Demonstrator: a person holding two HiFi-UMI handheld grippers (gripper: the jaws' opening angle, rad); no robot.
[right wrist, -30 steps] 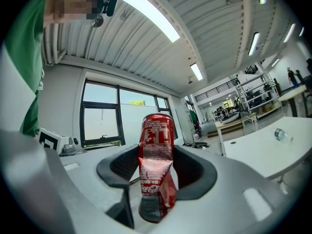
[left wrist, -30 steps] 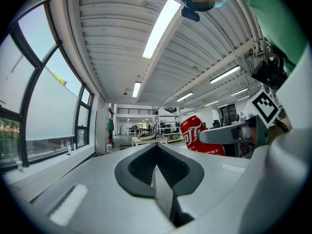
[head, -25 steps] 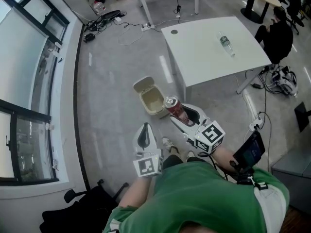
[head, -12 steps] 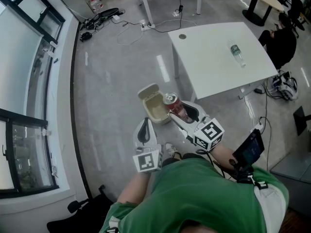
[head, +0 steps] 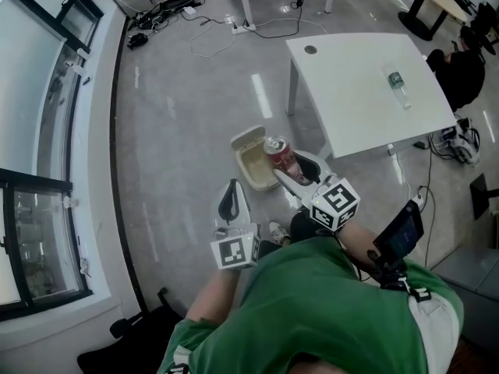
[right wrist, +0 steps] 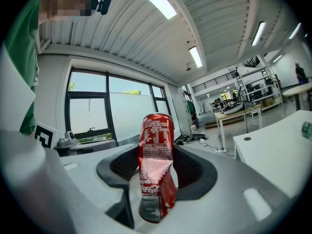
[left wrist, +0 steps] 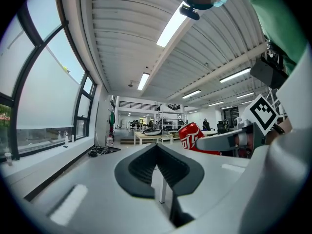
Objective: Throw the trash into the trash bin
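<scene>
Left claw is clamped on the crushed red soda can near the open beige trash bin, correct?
Not quite: the right claw is clamped on the crushed red soda can near the open beige trash bin; the right gripper view shows it. The left claw is shut, empty.

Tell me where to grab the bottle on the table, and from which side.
Grip the bottle at mid-body, near its green label, coming down from above with jaws across its width. It lies on its side on the table, so both round flanks are open. Use the left gripper; the right gripper holds the can.
</scene>
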